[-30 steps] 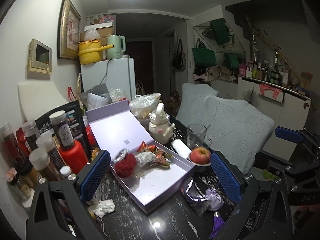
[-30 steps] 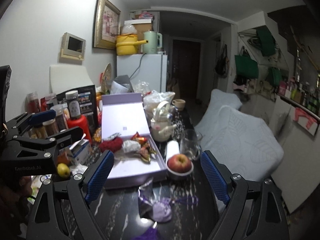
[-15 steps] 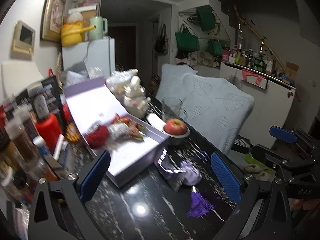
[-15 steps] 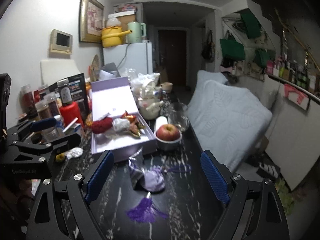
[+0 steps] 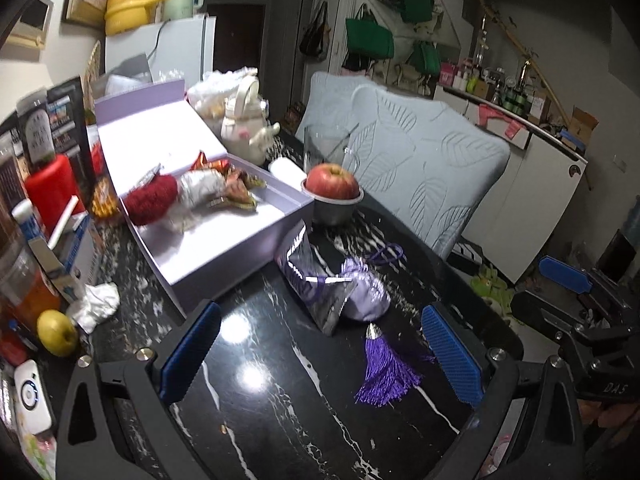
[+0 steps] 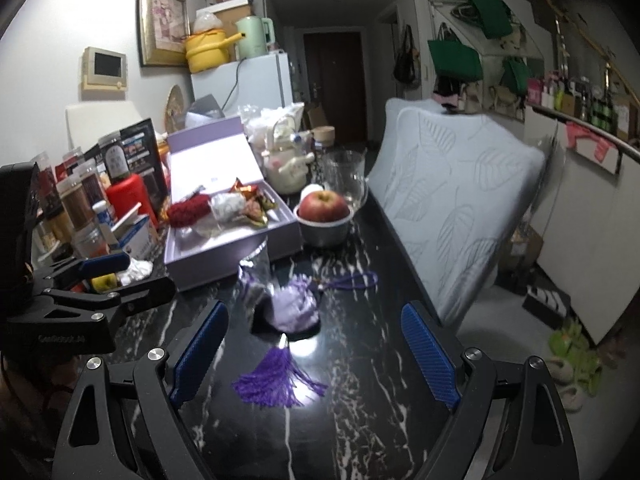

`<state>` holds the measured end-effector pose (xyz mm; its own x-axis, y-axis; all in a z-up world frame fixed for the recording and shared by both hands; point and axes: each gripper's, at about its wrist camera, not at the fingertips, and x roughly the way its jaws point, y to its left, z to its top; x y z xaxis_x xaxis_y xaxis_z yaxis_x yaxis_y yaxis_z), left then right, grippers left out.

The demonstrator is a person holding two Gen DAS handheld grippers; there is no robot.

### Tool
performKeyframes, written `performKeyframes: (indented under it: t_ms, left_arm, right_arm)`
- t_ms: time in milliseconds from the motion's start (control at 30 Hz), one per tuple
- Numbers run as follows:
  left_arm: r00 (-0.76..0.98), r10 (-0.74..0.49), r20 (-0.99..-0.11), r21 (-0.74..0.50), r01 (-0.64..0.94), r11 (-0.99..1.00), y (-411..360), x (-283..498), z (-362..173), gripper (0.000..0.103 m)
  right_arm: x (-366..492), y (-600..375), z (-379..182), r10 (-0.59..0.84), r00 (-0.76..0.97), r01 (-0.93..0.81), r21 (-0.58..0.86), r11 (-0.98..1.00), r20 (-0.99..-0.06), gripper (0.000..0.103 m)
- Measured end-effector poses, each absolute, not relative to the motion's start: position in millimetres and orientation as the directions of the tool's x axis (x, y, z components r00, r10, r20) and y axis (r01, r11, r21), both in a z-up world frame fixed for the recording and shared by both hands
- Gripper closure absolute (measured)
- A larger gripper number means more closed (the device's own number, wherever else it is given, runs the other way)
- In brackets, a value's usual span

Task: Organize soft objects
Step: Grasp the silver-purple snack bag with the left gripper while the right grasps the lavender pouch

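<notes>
A lilac sachet pouch (image 5: 367,294) (image 6: 294,308) with a purple tassel (image 5: 386,374) (image 6: 278,378) lies on the black marble table, next to a clear plastic bag (image 5: 314,278). An open lilac box (image 5: 224,240) (image 6: 224,252) holds a red knitted piece (image 5: 150,200) (image 6: 188,208) and shiny wrapped soft items (image 5: 208,190). My left gripper (image 5: 318,354) is open and empty, just short of the pouch. My right gripper (image 6: 316,356) is open and empty, with the tassel between its fingers. Each gripper shows at the edge of the other's view.
An apple in a metal bowl (image 5: 333,196) (image 6: 325,216) stands right of the box, with a glass (image 6: 347,176) and a teapot (image 5: 248,128) behind. Jars, a red bottle (image 5: 50,192), a yellow fruit (image 5: 58,332) and crumpled paper (image 5: 96,304) crowd the left. Cushioned chairs (image 6: 452,196) line the right edge.
Both grippers have drawn back and tilted down toward the near table. The pouch and tassel now lie close in front of the fingers. Both stay open.
</notes>
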<state>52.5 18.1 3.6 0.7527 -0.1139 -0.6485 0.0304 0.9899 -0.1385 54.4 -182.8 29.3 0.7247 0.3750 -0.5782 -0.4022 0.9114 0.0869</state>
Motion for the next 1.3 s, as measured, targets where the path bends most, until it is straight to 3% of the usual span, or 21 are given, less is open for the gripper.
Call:
performKeyframes:
  t_ms: [533,1033,1133,1200,1300]
  left_arm:
    - [0.683,-0.108,-0.722,-0.149,0.000,0.989,29,79,-49,0.001]
    - [0.697,-0.033,-0.716,-0.107,-0.062,0.992,53,112,-50,0.001]
    - [0.706,-0.035,-0.707,-0.103,-0.054,0.993,53,120,-47,0.001]
    - [0.708,-0.041,-0.705,-0.102,-0.045,0.994,51,125,-46,0.001]
    - [0.712,-0.053,-0.700,-0.101,-0.026,0.995,45,136,-45,0.001]
  right_arm:
    - [102,-171,-42,0.392,0.620,-0.417,0.139,0.898,-0.680,0.014]
    - [173,-115,-83,0.412,0.510,-0.509,0.121,0.852,-0.755,0.014]
    - [180,-111,-89,0.416,0.480,-0.518,0.133,0.845,-0.772,0.027]
    - [184,-112,-94,0.437,0.440,-0.522,0.172,0.835,-0.784,0.049]
    - [184,-116,-93,0.457,0.439,-0.526,0.191,0.829,-0.774,0.058]
